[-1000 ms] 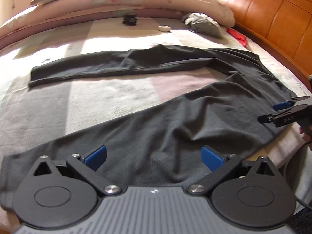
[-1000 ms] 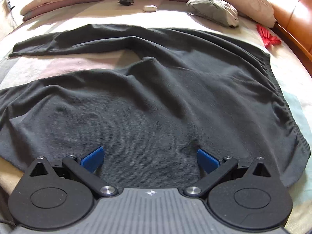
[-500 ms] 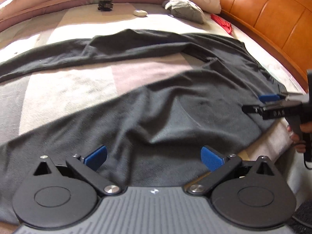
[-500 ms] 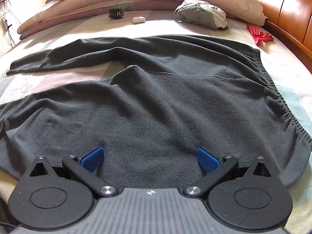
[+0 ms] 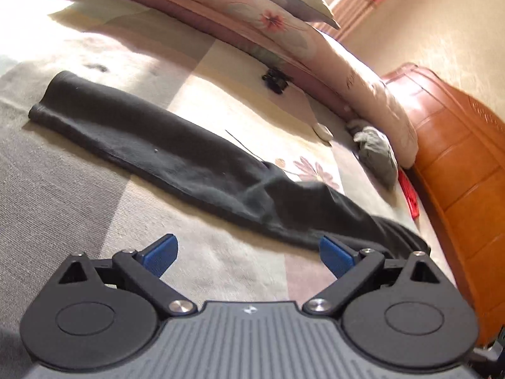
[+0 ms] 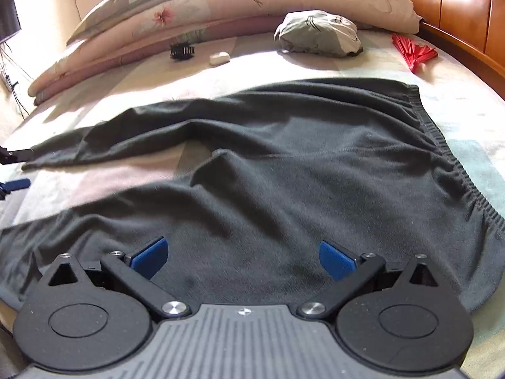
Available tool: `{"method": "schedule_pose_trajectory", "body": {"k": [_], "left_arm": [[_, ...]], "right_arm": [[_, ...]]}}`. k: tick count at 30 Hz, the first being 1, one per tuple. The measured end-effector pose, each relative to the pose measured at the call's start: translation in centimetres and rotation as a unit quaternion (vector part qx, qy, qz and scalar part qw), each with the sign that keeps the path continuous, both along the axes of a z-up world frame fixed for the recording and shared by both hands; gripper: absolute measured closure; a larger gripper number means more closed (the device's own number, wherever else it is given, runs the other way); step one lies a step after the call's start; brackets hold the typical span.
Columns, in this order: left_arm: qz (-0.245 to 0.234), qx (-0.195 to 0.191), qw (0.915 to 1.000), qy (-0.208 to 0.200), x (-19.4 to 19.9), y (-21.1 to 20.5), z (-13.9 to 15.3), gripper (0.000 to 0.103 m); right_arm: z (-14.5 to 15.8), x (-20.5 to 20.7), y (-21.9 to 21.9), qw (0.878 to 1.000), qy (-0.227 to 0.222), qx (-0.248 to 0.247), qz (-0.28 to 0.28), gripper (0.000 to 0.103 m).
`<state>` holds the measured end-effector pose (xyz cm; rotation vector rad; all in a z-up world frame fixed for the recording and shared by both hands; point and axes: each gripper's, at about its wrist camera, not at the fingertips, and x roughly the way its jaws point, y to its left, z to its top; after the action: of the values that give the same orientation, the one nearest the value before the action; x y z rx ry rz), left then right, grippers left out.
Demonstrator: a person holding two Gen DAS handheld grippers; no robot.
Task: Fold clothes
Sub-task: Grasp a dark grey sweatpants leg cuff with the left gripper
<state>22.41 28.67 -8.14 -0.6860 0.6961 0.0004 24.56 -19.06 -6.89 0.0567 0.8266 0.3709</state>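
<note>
The left gripper (image 5: pixel 249 257) has its two blue pads wide apart, with nothing between them. It hangs over the bare bed sheet (image 5: pixel 63 195). One leg of the dark grey pants (image 5: pixel 176 154) lies just past the pads, running from 10 o'clock down to 4 o'clock, and its far end goes behind the right pad.

The right gripper (image 6: pixel 241 259) also has its two blue pads wide apart and holds nothing. The pants (image 6: pixel 284 170) lie flat right under it and spread out toward 12 o'clock. There is one pair of pants with two legs, both going off toward 9 o'clock. The stretchy waistband (image 6: pixel 442 145) is at 2 o'clock. The tips of the left gripper show at 9 o'clock in the right wrist view, at the end of the far leg.

Farther out, at 12 o'clock, are one black hair clip (image 6: pixel 182 51), one small white thing (image 6: pixel 219 58), one grey bundle of cloth (image 6: pixel 318 36) and one red fan (image 6: pixel 413 53). Behind them lie flowery pillows (image 6: pixel 221 3). I cannot count them for sure. The wooden headboard (image 6: pixel 457 6) is at 1 o'clock.

There is some dark writing on a pillow, but it is too small to read.
</note>
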Motion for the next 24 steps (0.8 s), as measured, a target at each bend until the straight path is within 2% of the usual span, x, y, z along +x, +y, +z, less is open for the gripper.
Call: {"method": "schedule_pose_trajectory", "body": {"k": [2,4,6,8,9,12,13,15,19,24], "left_arm": [[0.032,-0.049,0.9983,-0.006,0.3,2.5,-1.1,0.008],[0.057,-0.071,0.9958,-0.011,0.7,4.0,-1.9,0.008],[0.079,-0.088,0.9928,-0.015,1.0,5.3,-2.6,0.017],[0.102,-0.105,0.9890,-0.020,1.4,6.6,-3.3,0.020],[0.113,-0.114,0.9868,-0.022,1.6,7.2,-3.7,0.029],[0.147,-0.139,0.9789,-0.029,2.1,9.2,-4.8,0.042],[0.152,-0.138,0.9781,-0.032,2.1,9.4,-4.9,0.045],[0.158,-0.129,0.9782,-0.038,2.0,9.4,-4.7,0.060],[0.169,-0.111,0.9781,-0.048,1.9,9.4,-4.5,0.076],[0.183,-0.088,0.9772,-0.062,1.7,9.4,-4.2,0.095]], "right_arm": [[0.8,0.5,0.8,1.000,-0.015,0.000,0.005,0.000],[1.5,1.2,1.9,1.000,-0.029,-0.004,0.010,0.000],[2.0,2.0,3.1,0.999,-0.040,-0.005,0.018,0.000],[2.5,2.9,4.4,0.998,-0.050,-0.006,0.030,0.000],[2.8,3.4,5.1,0.998,-0.055,-0.007,0.035,0.000],[3.6,4.6,7.1,0.996,-0.071,-0.011,0.054,0.000],[3.9,4.9,7.8,0.995,-0.077,-0.012,0.062,0.000],[4.5,5.5,9.1,0.993,-0.088,-0.013,0.078,0.000],[5.6,6.7,11.7,0.988,-0.103,-0.009,0.115,0.000],[6.3,8.9,16.0,0.982,-0.096,0.008,0.164,0.000]]}}
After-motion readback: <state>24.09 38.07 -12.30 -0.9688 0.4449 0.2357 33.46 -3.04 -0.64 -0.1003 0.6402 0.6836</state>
